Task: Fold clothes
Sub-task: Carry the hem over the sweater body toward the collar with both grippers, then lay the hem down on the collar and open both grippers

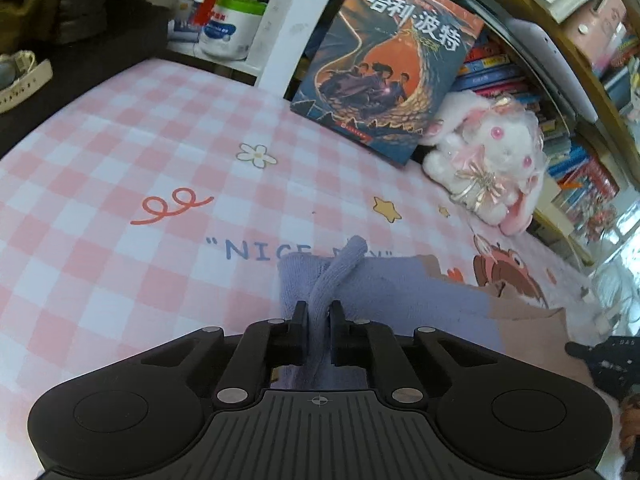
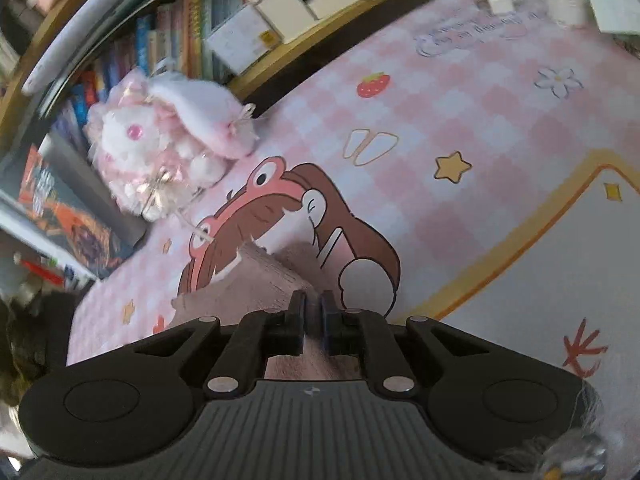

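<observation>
A sock lies on the pink checked mat. Its lavender part joins a dusty pink part to the right. My left gripper is shut on a bunched fold of the lavender end, which sticks up between the fingers. In the right wrist view my right gripper is shut on the dusty pink ribbed end of the sock, held just above the mat. The right gripper's black body also shows at the right edge of the left wrist view.
A white and pink plush rabbit sits by the mat's far edge, also in the right wrist view. A book leans upright behind it. Bookshelves line the back. A green-lidded tub stands far left.
</observation>
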Demonstrator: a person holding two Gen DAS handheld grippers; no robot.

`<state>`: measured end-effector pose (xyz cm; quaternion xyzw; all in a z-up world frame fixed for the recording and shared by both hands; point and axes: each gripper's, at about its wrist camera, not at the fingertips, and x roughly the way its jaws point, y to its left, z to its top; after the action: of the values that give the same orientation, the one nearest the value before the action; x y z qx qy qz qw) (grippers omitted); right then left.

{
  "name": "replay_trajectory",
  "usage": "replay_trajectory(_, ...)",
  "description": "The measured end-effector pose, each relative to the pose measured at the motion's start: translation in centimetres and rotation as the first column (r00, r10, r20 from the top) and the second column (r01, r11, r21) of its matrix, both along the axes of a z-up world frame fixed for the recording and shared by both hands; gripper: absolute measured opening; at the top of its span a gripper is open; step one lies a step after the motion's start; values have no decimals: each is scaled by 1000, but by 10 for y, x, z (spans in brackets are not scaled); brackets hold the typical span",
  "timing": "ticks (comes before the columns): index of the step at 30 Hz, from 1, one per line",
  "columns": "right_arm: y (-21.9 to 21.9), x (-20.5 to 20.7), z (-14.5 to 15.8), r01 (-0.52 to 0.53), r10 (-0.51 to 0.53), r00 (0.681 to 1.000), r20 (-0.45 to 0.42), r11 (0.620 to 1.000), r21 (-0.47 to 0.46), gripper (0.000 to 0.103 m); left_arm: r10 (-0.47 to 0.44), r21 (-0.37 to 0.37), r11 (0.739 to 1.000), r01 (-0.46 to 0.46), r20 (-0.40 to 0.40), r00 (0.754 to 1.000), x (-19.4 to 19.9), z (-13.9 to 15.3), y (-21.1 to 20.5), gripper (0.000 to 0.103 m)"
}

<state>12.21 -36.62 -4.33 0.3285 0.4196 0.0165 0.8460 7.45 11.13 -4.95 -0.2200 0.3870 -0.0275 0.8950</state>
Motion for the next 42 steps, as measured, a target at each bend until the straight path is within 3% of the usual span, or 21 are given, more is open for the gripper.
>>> replay_trajectory(4,2,-4,6,18,-18,1000,2,999,-28,33,15,-15,1000,-15,6,1000,-4,5,5,16)
replay_trajectory(7,0,-8,10,10,-9,1000,21,998,-58,38,30,-15,999,-30,-1,1000,-9,8,8,24)
replay_trajectory(9,1,-11,11,-11,12,1000,16,996,-85,41,39,-28,999,-40,-22,999,-12,9,12,38)
replay_trajectory(12,1,-15,8,-38,38,999,-2,995,-88,44,41,-70,997,-45,-55,998,-17,3,17,50)
replay_trajectory(16,0,-19,1,-34,33,999,-5,998,-50,43,40,-97,994,-46,-62,997,-15,-4,18,45)
replay_trajectory(17,0,-19,0,-35,35,999,-7,999,-36,35,34,-104,994,-40,-58,998,-14,-5,17,40)
replay_trajectory(18,0,-20,-2,-42,42,999,-11,999,-11,29,22,-124,992,-30,-65,998,-11,-7,17,26)
replay_trajectory(20,0,-22,-3,-32,32,999,-12,999,20,23,22,-133,991,-31,-62,998,-7,-10,16,24)
replay_trajectory(25,-13,-30,-10,39,-35,999,-35,990,138,20,24,-143,989,-32,-57,998,2,-10,16,22)
replay_trajectory(31,-9,-21,-7,29,-26,999,-35,994,105,21,39,-113,993,-46,-57,998,4,-8,11,24)
replay_trajectory(35,-3,-20,0,-25,26,999,-29,999,30,31,69,-58,996,-71,-33,997,-8,6,6,28)
replay_trajectory(38,4,-26,8,-75,75,997,-7,996,-42,49,79,-17,997,-79,10,997,-23,20,-1,32)
replay_trajectory(40,8,-32,15,-112,114,993,14,989,-99,56,78,19,997,-79,25,997,-33,28,-10,38)
replay_trajectory(42,12,-42,22,-139,146,989,36,978,-156,66,75,58,995,-78,41,996,-43,37,-21,51)
